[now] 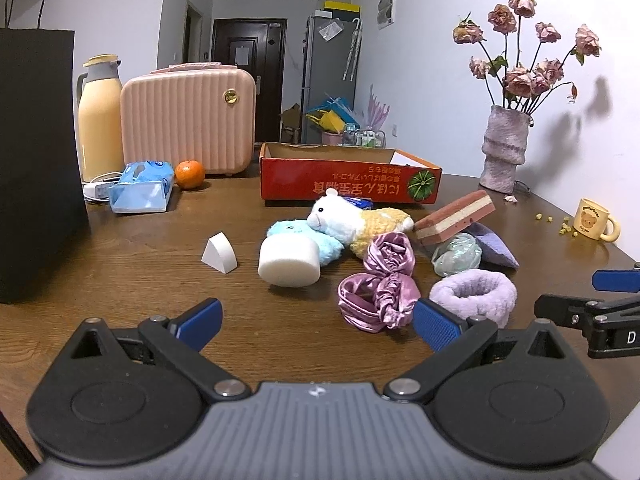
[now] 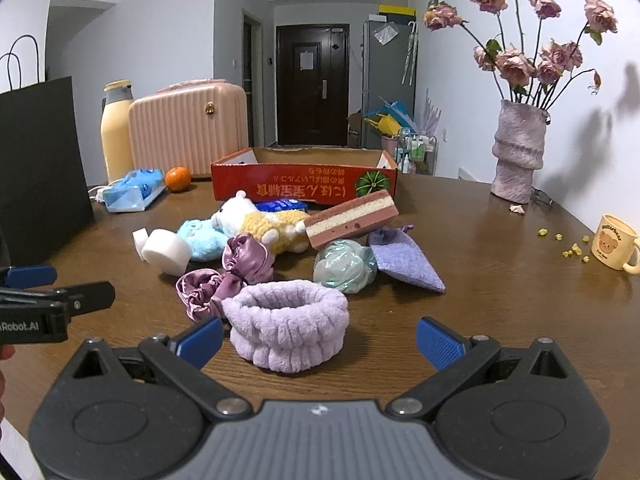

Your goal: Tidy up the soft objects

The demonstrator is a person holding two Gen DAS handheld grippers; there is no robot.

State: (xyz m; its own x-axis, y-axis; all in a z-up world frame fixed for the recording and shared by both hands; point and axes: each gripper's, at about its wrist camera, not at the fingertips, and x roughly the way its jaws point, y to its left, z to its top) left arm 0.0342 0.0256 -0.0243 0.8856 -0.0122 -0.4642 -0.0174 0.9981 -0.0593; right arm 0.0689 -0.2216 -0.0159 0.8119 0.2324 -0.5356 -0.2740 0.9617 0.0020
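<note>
The right gripper (image 2: 318, 338) was held spread and empty, the lilac headband (image 2: 286, 326) lying just ahead between its fingers; the left gripper (image 1: 318, 322) was likewise released; the band — plush, light, squashable — would best be pinched across one wall.

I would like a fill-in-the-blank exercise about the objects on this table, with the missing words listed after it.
1. The fluffy lilac headband lies directly in front of the ____ tool.
2. The orange sits beside the pink ____.
3. The dried roses stand in a ____.
4. Both tools, including the left tool, are ____ and hold nothing.

Missing words: right; suitcase; vase; open
</note>
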